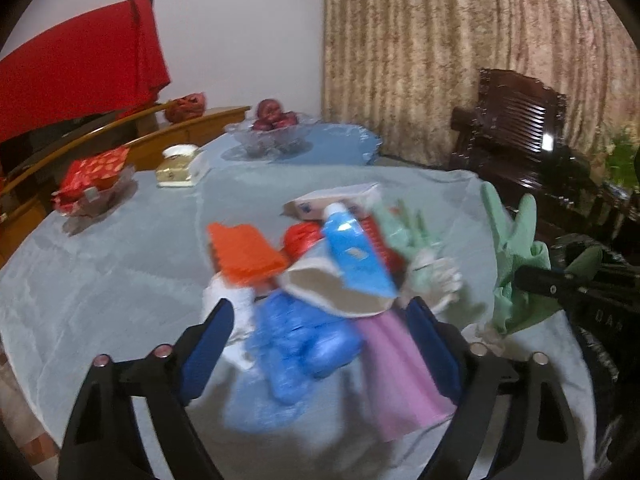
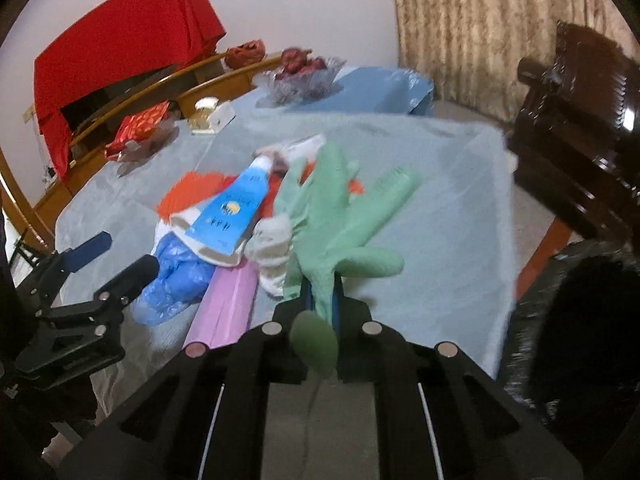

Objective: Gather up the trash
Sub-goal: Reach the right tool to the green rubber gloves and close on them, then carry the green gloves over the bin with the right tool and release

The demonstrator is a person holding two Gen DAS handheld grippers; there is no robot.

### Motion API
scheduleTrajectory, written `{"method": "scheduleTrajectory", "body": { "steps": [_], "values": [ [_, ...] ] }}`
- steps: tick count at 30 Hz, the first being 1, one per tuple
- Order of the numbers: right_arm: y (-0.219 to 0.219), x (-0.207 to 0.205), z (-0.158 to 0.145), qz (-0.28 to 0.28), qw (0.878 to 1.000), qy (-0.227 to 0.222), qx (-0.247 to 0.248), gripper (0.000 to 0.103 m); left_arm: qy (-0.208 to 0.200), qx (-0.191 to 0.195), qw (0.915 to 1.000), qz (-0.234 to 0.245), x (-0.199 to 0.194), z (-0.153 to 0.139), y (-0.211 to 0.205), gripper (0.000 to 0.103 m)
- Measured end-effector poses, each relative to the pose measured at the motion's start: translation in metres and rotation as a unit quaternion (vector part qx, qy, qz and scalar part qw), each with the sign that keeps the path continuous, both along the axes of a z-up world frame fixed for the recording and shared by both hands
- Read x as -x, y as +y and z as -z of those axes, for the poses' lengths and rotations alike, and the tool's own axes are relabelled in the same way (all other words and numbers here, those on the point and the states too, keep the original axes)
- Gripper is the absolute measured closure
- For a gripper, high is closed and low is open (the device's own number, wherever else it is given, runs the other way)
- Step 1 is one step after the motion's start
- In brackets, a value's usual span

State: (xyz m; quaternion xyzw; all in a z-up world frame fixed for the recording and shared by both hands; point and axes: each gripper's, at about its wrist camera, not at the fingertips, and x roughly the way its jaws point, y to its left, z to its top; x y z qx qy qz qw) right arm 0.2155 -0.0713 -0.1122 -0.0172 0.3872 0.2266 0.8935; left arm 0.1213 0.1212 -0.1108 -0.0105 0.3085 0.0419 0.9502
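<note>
Centrally, at the bottom of the right wrist view, the right gripper [image 2: 320, 296] is pinching one green rubber glove [image 2: 340, 216] by its cuff, its two blue pads pressed tight on the fabric while the glove's fingers are fanning toward the upper right. At lower centre of the left wrist view, the left gripper [image 1: 320, 332] is standing wide apart with nothing clamped, its two blue pads [image 1: 208, 344] flanking the near edge of the trash pile [image 1: 320, 264].

One pile is lying mid-frame on the tablecloth [image 1: 100, 280]. Counted in it: one blue-and-white tube [image 1: 352, 248] on top, one blue plastic bag [image 1: 296, 344], one pink sheet [image 1: 400, 376], one orange packet [image 1: 244, 256], one white carton [image 1: 336, 200] at the back, one beige cardboard piece [image 1: 320, 280] and one crumpled white wad [image 2: 272, 248]. Red scraps are showing underneath, too blurred to count.

Farther up the pale blue-grey cloth are sitting one glass bowl of red fruit [image 1: 272, 128], one red gift-wrapped parcel [image 1: 96, 172] at the left edge and one small gold-and-white box [image 1: 180, 168]. Behind are running one wooden cabinet [image 1: 192, 128], one red cloth [image 1: 80, 68] at upper left, a white wall, one beige patterned curtain [image 1: 460, 60] and one dark wooden chair [image 1: 516, 124] at the right.
</note>
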Motion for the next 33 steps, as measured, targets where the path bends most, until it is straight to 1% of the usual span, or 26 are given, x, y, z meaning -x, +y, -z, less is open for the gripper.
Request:
{"method": "scheduleTrajectory", "body": {
  "steps": [4,6,8,10,12,16,19,20,21,22,24,27,33],
  "values": [
    [-0.025,-0.002,-0.010,0.027,1.000,-0.009,0.008,0.095,-0.011,0.008,0.9995,0.027,-0.015,-0.009,-0.021,0.022],
    [-0.034,-0.005,-0.010,0.036,0.999,-0.012,0.016,0.095,-0.017,0.008,0.9989,0.042,-0.022,-0.011,-0.033,0.026],
    [-0.044,-0.008,-0.008,0.047,0.999,-0.009,0.013,0.095,-0.021,-0.002,0.9984,0.052,-0.032,-0.009,-0.048,0.028],
    [-0.053,-0.012,-0.006,0.054,0.999,-0.006,0.009,0.095,-0.017,-0.010,0.9982,0.057,-0.044,-0.006,-0.057,0.031],
    [-0.058,-0.014,-0.003,0.058,0.998,-0.005,0.009,0.095,-0.005,-0.010,0.9978,0.065,-0.057,0.001,-0.065,0.038],
    [-0.061,-0.018,0.000,0.061,0.998,-0.001,0.005,0.094,0.030,-0.017,0.9974,0.064,-0.080,0.019,-0.075,0.043],
    [-0.060,-0.018,0.003,0.060,0.998,-0.004,0.011,0.094,0.056,-0.005,0.9962,0.067,-0.091,0.031,-0.076,0.054],
    [-0.061,-0.019,0.004,0.060,0.998,-0.003,0.010,0.094,0.063,-0.001,0.9957,0.068,-0.093,0.034,-0.076,0.061],
    [-0.062,-0.020,0.004,0.061,0.998,-0.002,0.008,0.094,0.068,0.001,0.9954,0.067,-0.095,0.036,-0.076,0.065],
    [-0.062,-0.020,0.004,0.062,0.998,0.000,0.005,0.093,0.069,0.001,0.9954,0.066,-0.095,0.037,-0.075,0.066],
    [-0.062,-0.020,0.005,0.065,0.998,0.002,0.002,0.093,0.065,0.004,0.9959,0.063,-0.095,0.036,-0.072,0.072],
    [-0.063,-0.019,0.003,0.065,0.998,0.000,-0.001,0.093,0.054,0.015,0.9963,0.065,-0.092,0.027,-0.067,0.074],
    [-0.066,-0.014,-0.010,0.065,0.998,-0.016,-0.005,0.093,0.022,0.036,0.9971,0.063,-0.078,-0.003,-0.055,0.075]
  ]
}}
